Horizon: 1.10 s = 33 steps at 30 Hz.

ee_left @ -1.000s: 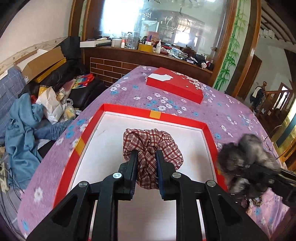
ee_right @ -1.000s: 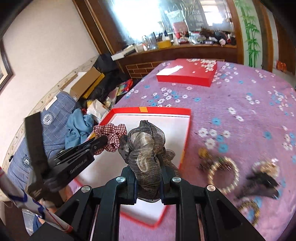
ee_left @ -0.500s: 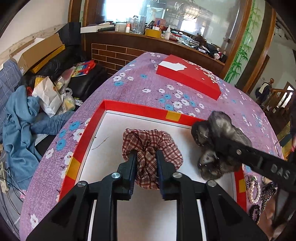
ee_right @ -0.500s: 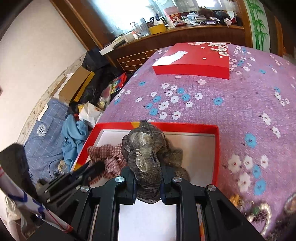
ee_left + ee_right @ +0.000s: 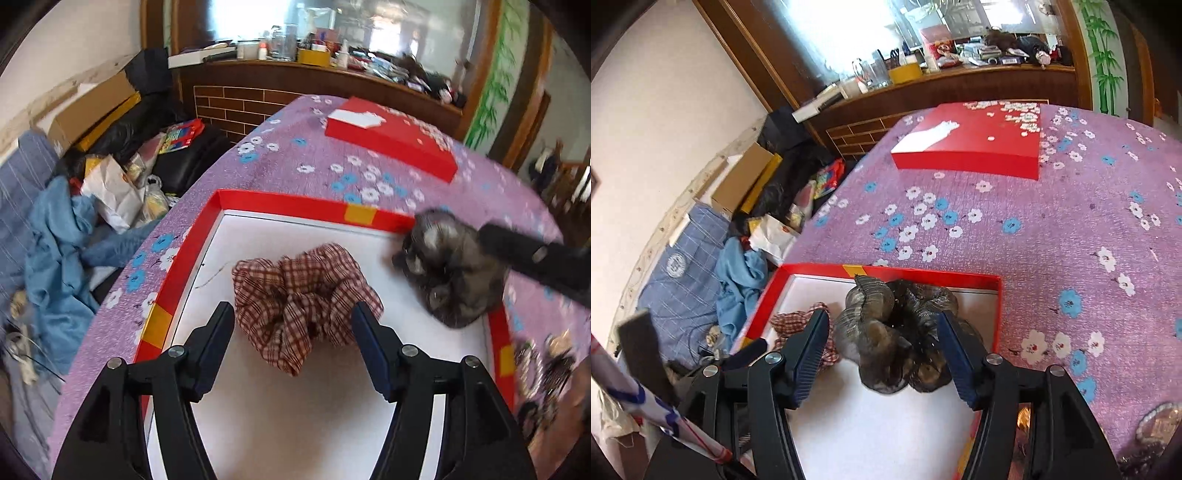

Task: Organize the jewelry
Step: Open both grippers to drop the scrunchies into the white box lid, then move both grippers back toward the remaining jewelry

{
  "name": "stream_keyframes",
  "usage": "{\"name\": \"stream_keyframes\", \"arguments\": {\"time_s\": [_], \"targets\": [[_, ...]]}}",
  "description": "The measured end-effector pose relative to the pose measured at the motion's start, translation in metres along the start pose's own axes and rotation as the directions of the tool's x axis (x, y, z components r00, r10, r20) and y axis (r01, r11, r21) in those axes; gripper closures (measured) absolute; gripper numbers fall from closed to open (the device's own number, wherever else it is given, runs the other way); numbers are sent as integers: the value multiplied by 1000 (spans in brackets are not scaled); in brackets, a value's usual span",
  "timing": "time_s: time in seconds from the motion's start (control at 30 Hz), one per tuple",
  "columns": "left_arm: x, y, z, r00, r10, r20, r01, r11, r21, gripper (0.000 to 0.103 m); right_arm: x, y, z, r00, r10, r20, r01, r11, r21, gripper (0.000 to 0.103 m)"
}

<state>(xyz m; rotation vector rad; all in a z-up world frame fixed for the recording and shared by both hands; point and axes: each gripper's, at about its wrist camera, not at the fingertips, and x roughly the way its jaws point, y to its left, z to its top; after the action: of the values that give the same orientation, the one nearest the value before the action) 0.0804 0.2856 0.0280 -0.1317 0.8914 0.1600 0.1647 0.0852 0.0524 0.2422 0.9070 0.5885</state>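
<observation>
A red-and-white checked scrunchie lies on the white floor of the red-rimmed box. My left gripper is open, its fingers on either side of the scrunchie. A grey-bronze scrunchie lies in the same box near its far right corner, and shows blurred in the left wrist view. My right gripper is open around it. The checked scrunchie shows to its left in the right wrist view.
The box stands on a purple flowered tablecloth. The red box lid lies farther back. Loose bracelets and jewelry lie right of the box. Clutter, a blue cloth and cardboard boxes sit beyond the table's left edge.
Both grippers have opened and let go of their scrunchies, which now rest in the box. The right gripper moved left over the box before it let go.
</observation>
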Motion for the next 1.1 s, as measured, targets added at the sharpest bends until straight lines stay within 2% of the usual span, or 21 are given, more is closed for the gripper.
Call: {"name": "stream_keyframes", "arguments": {"time_s": [0.07, 0.23, 0.4, 0.57, 0.73, 0.8, 0.97, 1.1], "targets": [[-4, -2, -5, 1000, 29, -3, -29, 999, 19, 38, -12, -2, -5, 1000, 15, 14, -15, 1000, 1, 37], [-15, 1, -17, 1000, 19, -2, -19, 1000, 15, 38, -49, -11, -22, 998, 41, 36, -41, 999, 4, 37], [-42, 0, -23, 996, 18, 86, -16, 1000, -22, 38, -95, -32, -42, 994, 57, 90, -60, 998, 30, 37], [-74, -17, -37, 984, -44, 175, 54, 997, -52, 38, -134, -62, -62, 990, 6, 144, -15, 998, 65, 37], [-96, -64, -67, 965, -136, 225, 139, 990, 2, 36, -162, -100, -80, 983, -34, 182, 10, 991, 132, 37], [-101, -87, -83, 954, -174, 243, 171, 985, 35, 32, -171, -118, -87, 980, -60, 191, 29, 986, 163, 37], [-109, -145, -120, 925, -257, 279, 219, 962, 160, 26, -183, -166, -100, 976, -107, 192, 54, 963, 262, 38], [-107, -176, -127, 932, -271, 243, 211, 946, 245, 24, -179, -197, -109, 978, -128, 165, 71, 947, 313, 38]]}}
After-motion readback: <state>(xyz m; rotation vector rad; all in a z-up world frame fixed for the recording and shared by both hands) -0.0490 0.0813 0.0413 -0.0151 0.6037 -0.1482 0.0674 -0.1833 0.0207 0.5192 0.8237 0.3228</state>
